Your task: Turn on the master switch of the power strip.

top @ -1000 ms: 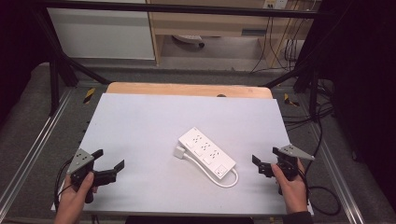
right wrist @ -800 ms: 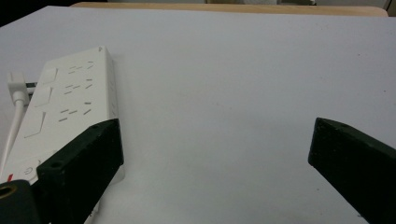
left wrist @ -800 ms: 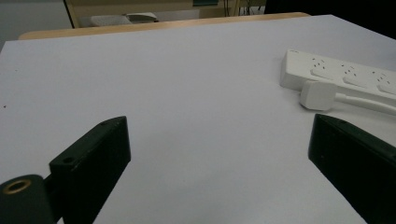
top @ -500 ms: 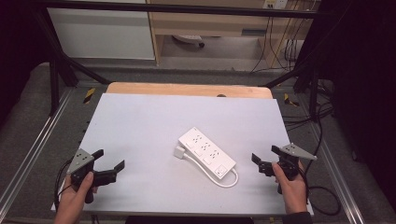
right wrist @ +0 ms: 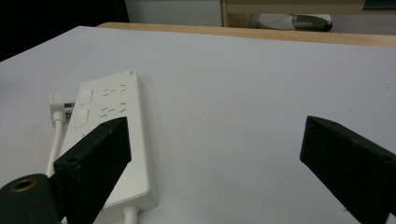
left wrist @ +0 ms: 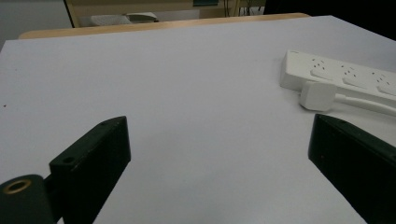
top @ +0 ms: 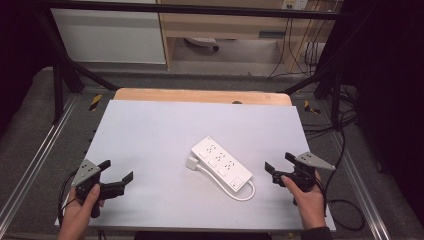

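White table (top: 150,130), both hand-held grippers (top: 114,176) (top: 279,163) low, jaws apart.

Power strip (top: 221,163) sits mid table (top: 150,130), plug (top: 192,162) at its left, left gripper (top: 117,176) & right gripper (top: 278,164) either side.

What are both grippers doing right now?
Left gripper: open, holding nothing.
Right gripper: open, jaws just closing slightly, nothing between them.

Right gripper (right wrist: 215,154) jaws wide apart, just been closing slightly, nothing between them; white power strip (right wrist: 112,135) flat on white table (right wrist: 243,74) behind left jaw, its plug (right wrist: 57,103) beside it, cord (right wrist: 57,140) alongside.
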A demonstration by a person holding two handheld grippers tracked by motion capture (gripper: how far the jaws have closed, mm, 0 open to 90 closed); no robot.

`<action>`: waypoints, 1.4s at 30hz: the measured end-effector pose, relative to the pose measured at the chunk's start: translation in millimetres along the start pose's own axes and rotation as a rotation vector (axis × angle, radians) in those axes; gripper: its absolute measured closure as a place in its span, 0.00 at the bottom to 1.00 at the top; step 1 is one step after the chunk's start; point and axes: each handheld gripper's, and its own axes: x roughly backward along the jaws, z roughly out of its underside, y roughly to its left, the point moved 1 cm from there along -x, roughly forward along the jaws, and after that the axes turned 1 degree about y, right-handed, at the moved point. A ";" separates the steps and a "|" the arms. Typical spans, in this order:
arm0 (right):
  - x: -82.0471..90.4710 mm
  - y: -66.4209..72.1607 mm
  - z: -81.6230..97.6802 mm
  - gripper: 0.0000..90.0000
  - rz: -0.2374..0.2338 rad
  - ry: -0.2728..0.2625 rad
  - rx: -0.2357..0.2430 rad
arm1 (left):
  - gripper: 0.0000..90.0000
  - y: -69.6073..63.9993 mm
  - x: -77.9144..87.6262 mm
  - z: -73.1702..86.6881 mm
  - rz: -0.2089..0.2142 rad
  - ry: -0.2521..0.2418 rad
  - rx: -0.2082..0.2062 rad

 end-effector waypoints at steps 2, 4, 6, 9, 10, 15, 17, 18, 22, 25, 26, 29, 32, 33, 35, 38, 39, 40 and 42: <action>-0.5 3.6 -1.5 0.13 -0.007 -0.004 0.006 | 0.07 0.0 0.1 0.0 0.000 0.000 0.000; -1.2 6.8 -3.2 0.15 -0.016 -0.011 0.011 | 0.07 0.1 0.1 0.0 0.001 0.000 0.000; -1.7 9.9 -4.7 0.15 -0.023 -0.014 0.014 | 0.07 0.0 -0.1 0.1 0.001 0.001 0.001; -2.7 13.2 -6.4 0.14 -0.030 -0.017 0.014 | 0.06 0.0 0.0 0.1 0.000 0.000 -0.001; -3.2 13.9 -6.9 0.14 -0.031 -0.017 0.014 | 0.07 0.0 0.0 0.1 0.001 0.000 0.001; -4.7 18.1 -10.1 0.07 -0.032 -0.024 0.012 | 0.06 -0.1 -0.1 0.1 0.000 0.001 0.000; -5.4 19.5 -11.0 0.05 -0.029 -0.024 0.016 | 0.06 -0.1 -0.1 0.1 0.000 0.001 0.000; -5.9 20.2 -11.5 0.04 -0.028 -0.026 0.018 | 0.06 -0.1 -0.1 0.1 0.000 0.002 -0.001; -8.3 23.7 -12.8 0.03 -0.027 -0.021 0.026 | 0.06 -0.1 -0.2 0.2 0.001 0.004 -0.002; -10.7 27.7 -13.9 0.03 -0.033 -0.017 0.033 | 0.06 -0.4 -0.2 0.2 0.001 0.001 -0.002; -11.4 28.8 -14.2 0.03 -0.036 -0.014 0.038 | 0.06 -0.3 -0.2 0.2 0.001 0.001 -0.002; -12.3 30.8 -14.9 0.03 -0.040 -0.015 0.044 | 0.06 -0.1 -0.1 0.3 -0.001 0.002 -0.001; -12.9 33.4 -16.0 0.03 -0.043 -0.018 0.048 | 0.06 -0.1 -0.2 0.2 0.001 0.004 -0.003; -13.0 33.9 -16.2 0.03 -0.043 -0.017 0.047 | 0.06 -0.2 -0.2 0.2 0.001 0.004 -0.004; -13.1 34.8 -16.3 0.03 -0.045 -0.016 0.047 | 0.06 -0.1 -0.2 0.2 0.002 0.004 -0.004; -13.7 36.2 -16.8 0.02 -0.046 -0.019 0.051 | 0.06 -0.1 -0.2 0.3 0.001 0.004 -0.001; -13.7 36.9 -17.0 0.02 -0.047 -0.018 0.051 | 0.06 0.0 -0.2 0.2 0.001 0.004 -0.002; -13.6 37.6 -17.3 0.02 -0.050 -0.018 0.051 | 0.06 -0.1 -0.2 0.2 0.001 0.004 -0.002; -13.7 38.8 -18.0 0.02 -0.054 -0.019 0.056 | 0.06 -0.3 -0.4 0.3 0.001 0.005 -0.002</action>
